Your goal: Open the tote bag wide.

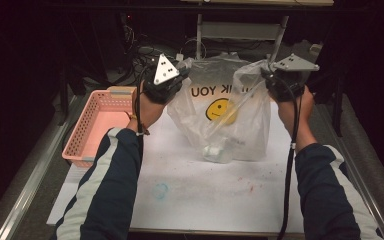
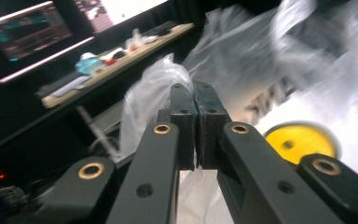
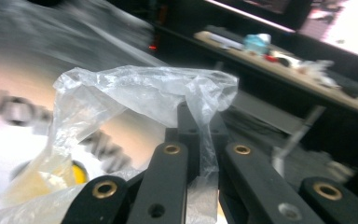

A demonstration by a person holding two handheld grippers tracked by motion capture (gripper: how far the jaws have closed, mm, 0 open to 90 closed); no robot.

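I read "K YOU", upside down, on the bag (image 1: 228, 107) above a yellow smiley (image 1: 219, 110), centre of the high view. My left gripper (image 1: 179, 75) pinches the bag's upper left edge, jaws pressed together on the film; my right gripper (image 1: 266, 71) pinches the upper right edge likewise. The bag hangs between them, its bottom on the table (image 1: 195, 190). The high view adds a pink basket (image 1: 97, 125) at left; both gripper views show a cluttered shelf (image 3: 279, 56) behind.
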